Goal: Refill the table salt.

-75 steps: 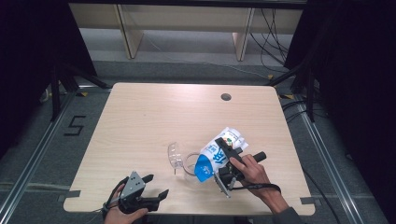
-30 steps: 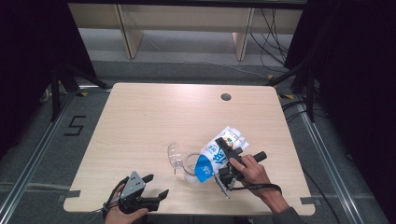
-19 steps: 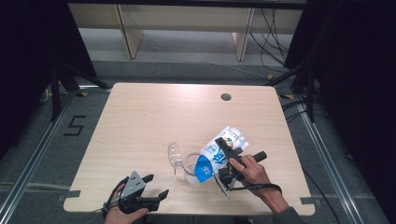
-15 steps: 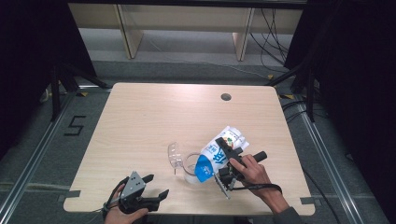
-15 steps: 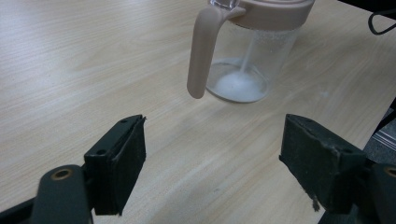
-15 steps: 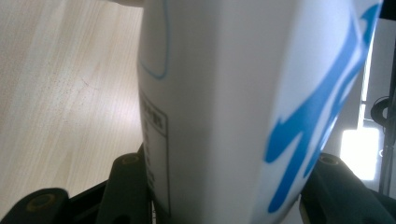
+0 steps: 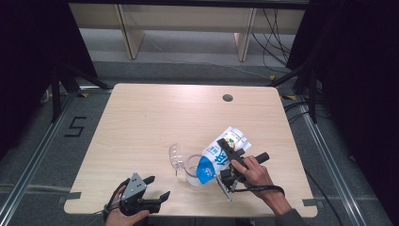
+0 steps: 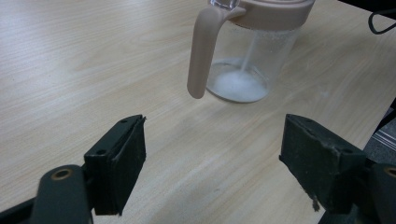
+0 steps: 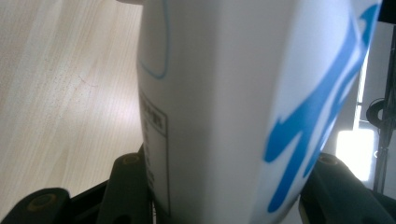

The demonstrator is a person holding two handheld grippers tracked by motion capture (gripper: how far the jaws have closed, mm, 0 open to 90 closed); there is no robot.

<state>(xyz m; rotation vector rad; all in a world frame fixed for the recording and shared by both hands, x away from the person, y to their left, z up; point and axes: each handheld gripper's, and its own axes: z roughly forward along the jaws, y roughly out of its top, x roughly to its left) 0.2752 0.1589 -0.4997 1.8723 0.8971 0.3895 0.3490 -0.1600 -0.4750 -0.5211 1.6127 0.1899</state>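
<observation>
While the right gripper [image 7: 225,162] pinches it between its jaws, the milk carton [image 7: 217,155] leans over the jug [image 7: 192,168], its lower end tipped down toward the jug's mouth. This carton is white with blue shapes and a small printed panel on one side [image 9: 156,126]; from above, a patch of colour shows at its raised end. Seen from the right gripper view, both black jaws press against its flat sides.

Just beside the carton stands the jug, clear-walled, with a pale pink rim and a pale pink handle [image 8: 201,51] that curves down its side. A thin white stream runs down inside it, and a shallow pool of white liquid [image 8: 237,86] lies at the bottom. Its clear lid [image 7: 176,156] is flipped up on the side away from the carton.

Well apart from the jug, near the table's [image 7: 155,117] front edge, the left gripper [image 7: 155,188] rests in the person's hand with its jaws spread wide and nothing between them. Its own view looks across bare wood at the jug.
</observation>
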